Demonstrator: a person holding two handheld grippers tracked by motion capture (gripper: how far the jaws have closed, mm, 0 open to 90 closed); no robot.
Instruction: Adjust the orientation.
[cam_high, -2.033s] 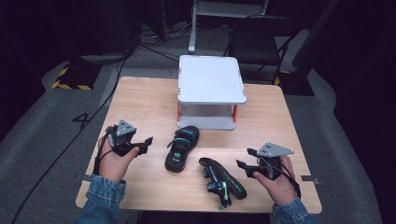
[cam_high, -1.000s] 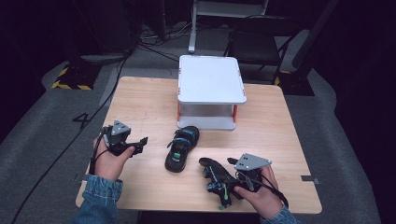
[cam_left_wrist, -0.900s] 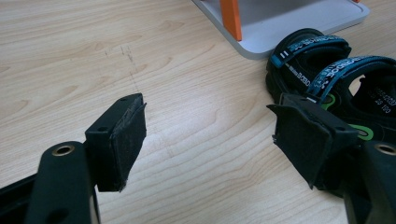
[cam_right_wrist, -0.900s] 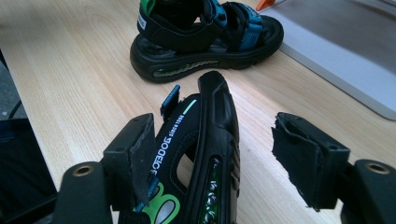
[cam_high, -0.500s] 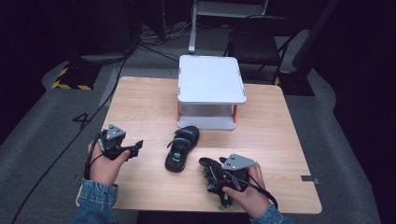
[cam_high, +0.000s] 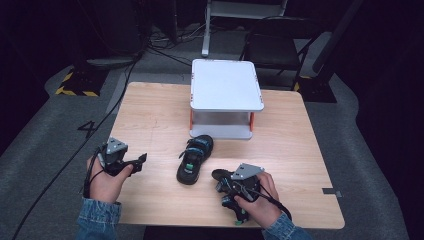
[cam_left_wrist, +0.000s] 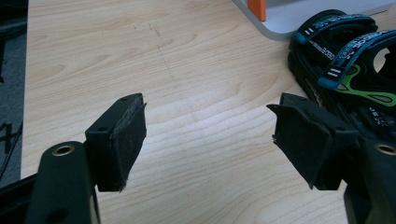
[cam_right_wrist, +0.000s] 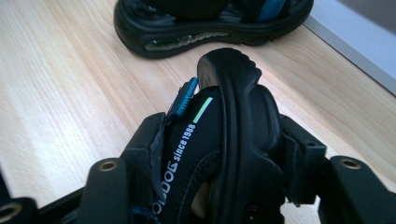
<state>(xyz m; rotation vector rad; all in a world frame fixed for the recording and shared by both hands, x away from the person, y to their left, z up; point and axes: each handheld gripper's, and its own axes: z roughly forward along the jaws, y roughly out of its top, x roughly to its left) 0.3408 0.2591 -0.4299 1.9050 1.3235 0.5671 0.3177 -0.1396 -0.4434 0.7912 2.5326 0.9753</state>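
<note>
Closing over the last half second, the right gripper now pinches the near black strapped sandal at the table's six o'clock edge, whereas a second ago it only hovered beside it. Judged ready for lifting. The left gripper holds its jaws spread and empty at eight o'clock, with the second black sandal at centre, before the white two-tier rack.

Right gripper has just been closing its fingers, seemingly gripping; left gripper gapes wide

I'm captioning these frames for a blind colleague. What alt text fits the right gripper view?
The right gripper clamps a black sandal between its two black jaws, sole edge up, over a light wooden table. A second black sandal lies beyond it, beside a grey shelf base.
</note>
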